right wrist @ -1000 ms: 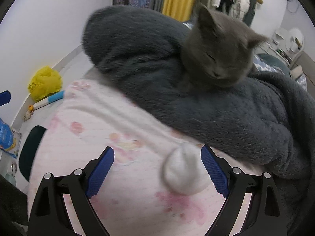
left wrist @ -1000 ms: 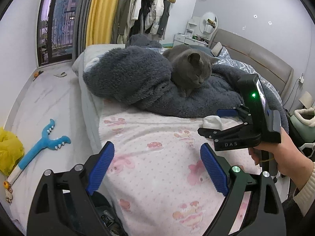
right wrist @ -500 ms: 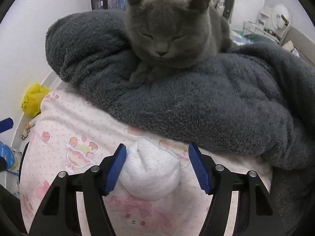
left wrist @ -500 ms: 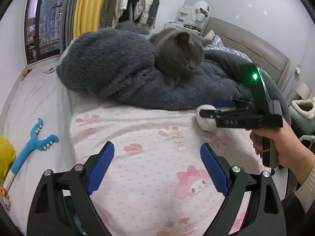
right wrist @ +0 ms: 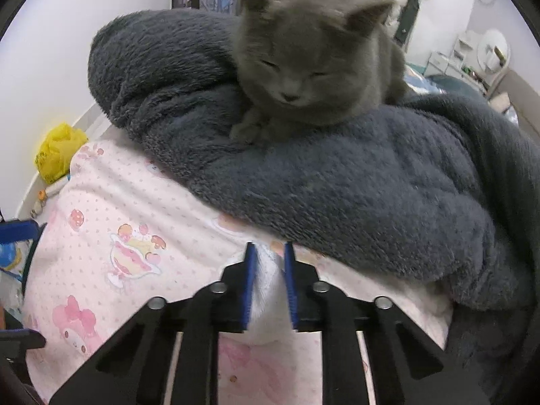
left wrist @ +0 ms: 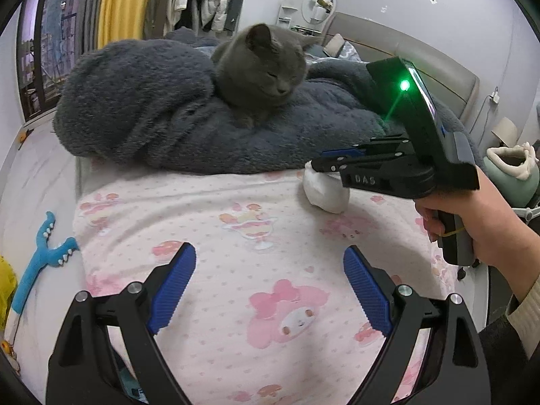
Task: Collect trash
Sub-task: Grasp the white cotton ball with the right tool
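Gripping now: my right gripper [right wrist: 270, 283] has just been closing its jaws, and they clench the soft white crumpled wad [left wrist: 325, 192].
Wad's place: on the pink cartoon-print bedsheet [left wrist: 256, 270], touching the edge of the fluffy dark grey blanket [right wrist: 354, 185].
Left gripper [left wrist: 270, 283]: I see its jaws spread wide over bare sheet, grasping nothing.
Onlooker: a grey cat [right wrist: 310, 57] on the blanket (eyes closed).
Right hand [left wrist: 472, 222]: wrapped round the handle.
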`<state>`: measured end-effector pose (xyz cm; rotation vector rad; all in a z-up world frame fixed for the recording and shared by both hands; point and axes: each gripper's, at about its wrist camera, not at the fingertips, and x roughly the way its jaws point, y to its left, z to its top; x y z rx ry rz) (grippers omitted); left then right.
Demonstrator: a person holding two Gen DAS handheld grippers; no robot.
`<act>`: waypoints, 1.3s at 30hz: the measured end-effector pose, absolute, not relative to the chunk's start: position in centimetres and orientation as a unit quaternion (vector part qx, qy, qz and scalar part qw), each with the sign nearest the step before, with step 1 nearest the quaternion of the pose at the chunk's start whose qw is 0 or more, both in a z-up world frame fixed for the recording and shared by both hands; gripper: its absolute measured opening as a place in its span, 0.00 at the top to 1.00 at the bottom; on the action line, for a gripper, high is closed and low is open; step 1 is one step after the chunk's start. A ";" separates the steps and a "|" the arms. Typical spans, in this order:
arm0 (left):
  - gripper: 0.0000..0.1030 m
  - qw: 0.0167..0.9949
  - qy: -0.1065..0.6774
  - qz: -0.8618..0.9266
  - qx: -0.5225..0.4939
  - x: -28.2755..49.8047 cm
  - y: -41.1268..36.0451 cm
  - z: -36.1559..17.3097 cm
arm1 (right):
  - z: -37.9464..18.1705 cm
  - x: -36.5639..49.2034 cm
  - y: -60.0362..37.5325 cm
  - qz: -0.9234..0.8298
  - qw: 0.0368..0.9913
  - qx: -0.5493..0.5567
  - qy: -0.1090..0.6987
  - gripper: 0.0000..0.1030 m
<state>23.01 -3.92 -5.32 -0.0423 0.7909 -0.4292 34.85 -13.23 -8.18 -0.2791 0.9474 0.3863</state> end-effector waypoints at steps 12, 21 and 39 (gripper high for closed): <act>0.15 0.890 0.392 -0.232 -0.025 24.9 -7.7 -6.7 | -8.2 34.7 -20.2 0.177 0.865 -0.010 0.469 0.96; 0.27 0.878 0.395 -0.268 -0.015 27.1 -13.1 -8.5 | -8.9 34.8 -23.8 0.202 0.853 0.078 0.474 0.96; 0.63 0.859 0.418 -0.296 0.001 30.5 -18.7 -10.0 | -9.9 33.1 -27.8 0.220 0.845 0.115 0.474 0.96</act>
